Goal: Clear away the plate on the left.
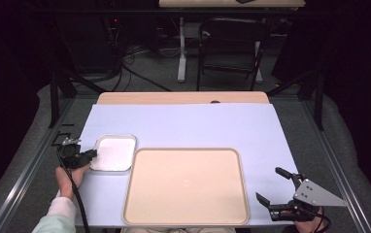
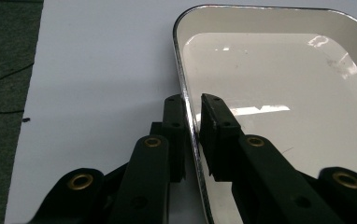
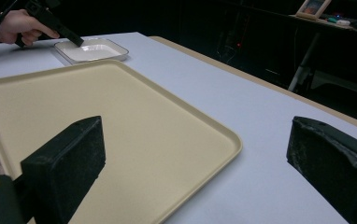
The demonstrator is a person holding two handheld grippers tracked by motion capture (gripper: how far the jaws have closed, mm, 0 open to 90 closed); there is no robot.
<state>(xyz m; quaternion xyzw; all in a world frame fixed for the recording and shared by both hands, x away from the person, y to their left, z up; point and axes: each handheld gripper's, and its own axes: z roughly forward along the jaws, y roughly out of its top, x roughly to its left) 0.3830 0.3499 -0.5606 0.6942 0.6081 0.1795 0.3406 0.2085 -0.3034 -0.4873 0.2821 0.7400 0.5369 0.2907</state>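
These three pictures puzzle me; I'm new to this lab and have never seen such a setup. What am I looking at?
No robot here: a person holds a two-jaw tool in each hand. The high view looks down on the table. The other two come from cameras riding on each tool. On the table lie a large beige tray and a small white dish. The left gripper has its jaws astride the dish's rim, one inside, one outside, closed on it. The right gripper stands open beside the tray, holding nothing.

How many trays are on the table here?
2. A small white tray sits at the left, its rim pinched by the left gripper. A large beige tray lies beside it, in the middle near the front edge.
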